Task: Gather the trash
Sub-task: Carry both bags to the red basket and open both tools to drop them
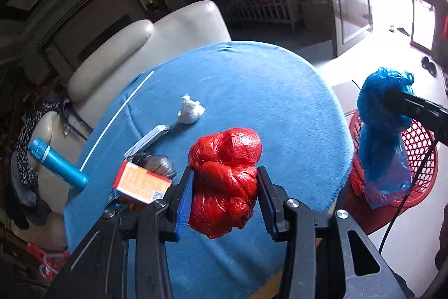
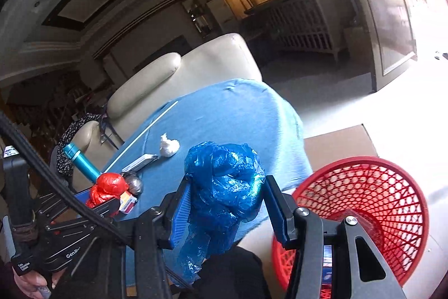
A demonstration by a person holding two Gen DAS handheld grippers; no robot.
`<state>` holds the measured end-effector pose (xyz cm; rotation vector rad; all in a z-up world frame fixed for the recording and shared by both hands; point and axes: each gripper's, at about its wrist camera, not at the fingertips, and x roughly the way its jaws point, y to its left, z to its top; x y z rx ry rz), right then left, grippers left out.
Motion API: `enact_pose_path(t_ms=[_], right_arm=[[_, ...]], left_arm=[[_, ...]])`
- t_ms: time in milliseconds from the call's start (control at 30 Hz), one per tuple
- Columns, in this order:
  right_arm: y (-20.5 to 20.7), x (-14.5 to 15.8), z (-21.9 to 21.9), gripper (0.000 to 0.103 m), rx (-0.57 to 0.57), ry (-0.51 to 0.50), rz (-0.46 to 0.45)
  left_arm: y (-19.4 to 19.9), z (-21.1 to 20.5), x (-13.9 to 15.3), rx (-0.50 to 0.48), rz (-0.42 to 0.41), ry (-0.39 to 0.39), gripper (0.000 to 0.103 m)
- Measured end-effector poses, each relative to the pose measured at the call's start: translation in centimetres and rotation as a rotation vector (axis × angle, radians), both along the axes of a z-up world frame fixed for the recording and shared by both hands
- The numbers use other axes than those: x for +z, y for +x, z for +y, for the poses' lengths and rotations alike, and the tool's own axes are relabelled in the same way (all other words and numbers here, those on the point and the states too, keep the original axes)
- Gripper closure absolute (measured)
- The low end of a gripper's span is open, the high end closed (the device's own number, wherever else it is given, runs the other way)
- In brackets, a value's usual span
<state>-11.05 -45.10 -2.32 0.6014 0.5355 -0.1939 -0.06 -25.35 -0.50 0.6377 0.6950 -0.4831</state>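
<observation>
My left gripper (image 1: 225,181) is shut on a crumpled red plastic bag (image 1: 226,175), held over the near part of the blue-clothed table (image 1: 266,91). My right gripper (image 2: 225,192) is shut on a crumpled blue plastic bag (image 2: 224,187), held off the table's right edge beside the red mesh basket (image 2: 372,192). In the left wrist view the blue bag (image 1: 383,131) hangs over the basket (image 1: 417,147). On the table lie a white tissue wad (image 1: 190,109), an orange carton (image 1: 142,181), a grey crumpled bag (image 1: 156,163) and a flat white box (image 1: 148,140).
A teal bottle (image 1: 57,163) lies at the table's left edge, and a thin white stick (image 1: 117,116) runs along it. A cream sofa (image 1: 134,52) stands behind the table. Cardboard (image 2: 338,142) lies on the floor near the basket.
</observation>
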Motion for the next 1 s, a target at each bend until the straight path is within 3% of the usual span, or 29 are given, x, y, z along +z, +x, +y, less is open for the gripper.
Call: enact_pose_path(t_ms=[300, 733, 767, 900, 1000], right_arm=[[-3.3, -0.6, -3.7, 0.05, -0.116, -0.017, 0.027], [-8.9, -2.0, -8.8, 0.048, -0.287, -0.027, 0.122], [-9.1, -2.1, -9.0, 0.048, -0.294, -0.024, 0.129], [-10.1, -2.6, -10.0, 0.042, -0.316, 0.017, 0.147], [-10.9, -2.7, -10.8, 0.036, -0.339, 0.053, 0.142]], left_arm=[[-1.3, -3.9, -0.9, -0.121, 0.073, -0.004, 0.058], [-3.8, -10.7, -1.9, -0.396, 0.34, -0.098, 0.056], [-4.0, -11.1, -1.8, -0.41, 0.35, -0.105, 0.055], [-5.0, -12.5, -1.6, -0.456, 0.373, -0.135, 0.033], [-4.9, -12.4, -1.2, -0.467, 0.373, -0.156, 0.032]])
